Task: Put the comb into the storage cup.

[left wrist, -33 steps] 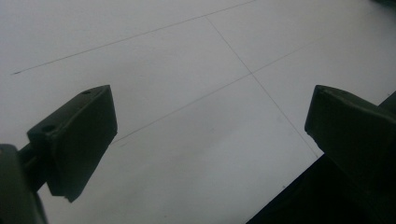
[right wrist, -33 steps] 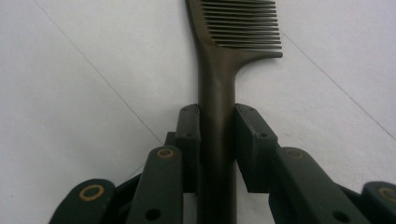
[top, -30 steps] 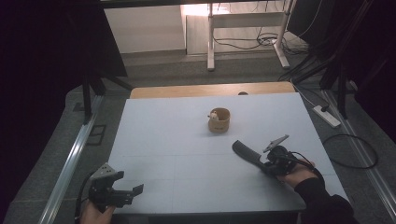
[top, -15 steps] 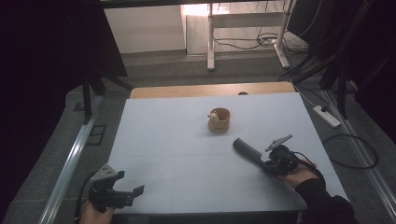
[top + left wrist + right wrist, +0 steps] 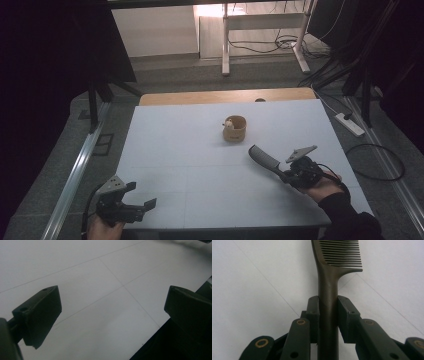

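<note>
A dark comb [image 5: 263, 159] juts up and to the left from my right gripper [image 5: 286, 175] at the table's right side. In the right gripper view both pads press on the comb's handle [image 5: 329, 290], with the teeth beyond the right gripper [image 5: 328, 302] over the white tabletop. My left gripper [image 5: 141, 195] rests at the front left corner. Its two fingers [image 5: 40, 312] stand wide apart with only bare table between them, so the left gripper [image 5: 112, 305] is open. A small round wooden cup [image 5: 234, 128] with a pale object inside stands mid-table, beyond the comb's tip.
The white table [image 5: 175, 150] has a wooden strip [image 5: 225, 96] along its far edge. A power strip [image 5: 350, 125] and cables lie on the floor to the right. A metal rail [image 5: 75, 175] runs along the left side.
The right gripper and the comb have shifted only slightly. The left gripper has stayed where it was.
</note>
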`<control>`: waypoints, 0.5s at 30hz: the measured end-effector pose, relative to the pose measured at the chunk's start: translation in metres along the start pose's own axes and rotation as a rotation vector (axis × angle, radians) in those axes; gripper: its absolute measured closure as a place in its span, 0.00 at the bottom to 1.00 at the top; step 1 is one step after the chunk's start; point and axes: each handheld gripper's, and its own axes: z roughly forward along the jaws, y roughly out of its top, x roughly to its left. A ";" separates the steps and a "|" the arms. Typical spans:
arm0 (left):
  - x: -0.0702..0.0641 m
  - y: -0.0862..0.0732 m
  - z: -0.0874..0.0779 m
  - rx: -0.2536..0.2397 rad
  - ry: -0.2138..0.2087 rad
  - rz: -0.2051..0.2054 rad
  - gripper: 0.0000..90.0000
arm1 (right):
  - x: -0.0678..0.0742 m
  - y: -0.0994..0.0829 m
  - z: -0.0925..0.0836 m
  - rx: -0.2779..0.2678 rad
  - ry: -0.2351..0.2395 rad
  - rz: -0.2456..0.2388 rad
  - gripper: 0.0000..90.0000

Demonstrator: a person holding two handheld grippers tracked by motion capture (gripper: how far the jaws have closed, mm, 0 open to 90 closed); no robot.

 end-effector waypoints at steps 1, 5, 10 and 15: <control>0.000 0.001 0.001 -0.004 -0.007 0.005 0.02 | 0.000 0.000 -0.001 -0.003 0.001 0.002 0.81; -0.002 0.004 0.003 -0.013 -0.034 0.022 0.01 | 0.001 -0.001 -0.005 -0.025 -0.002 -0.008 0.81; -0.004 0.009 0.007 -0.016 -0.050 0.041 0.00 | 0.004 -0.001 -0.010 -0.046 -0.004 -0.021 0.81; -0.006 0.016 0.012 -0.030 -0.066 0.052 0.00 | 0.006 -0.001 -0.014 -0.071 -0.012 -0.027 0.81</control>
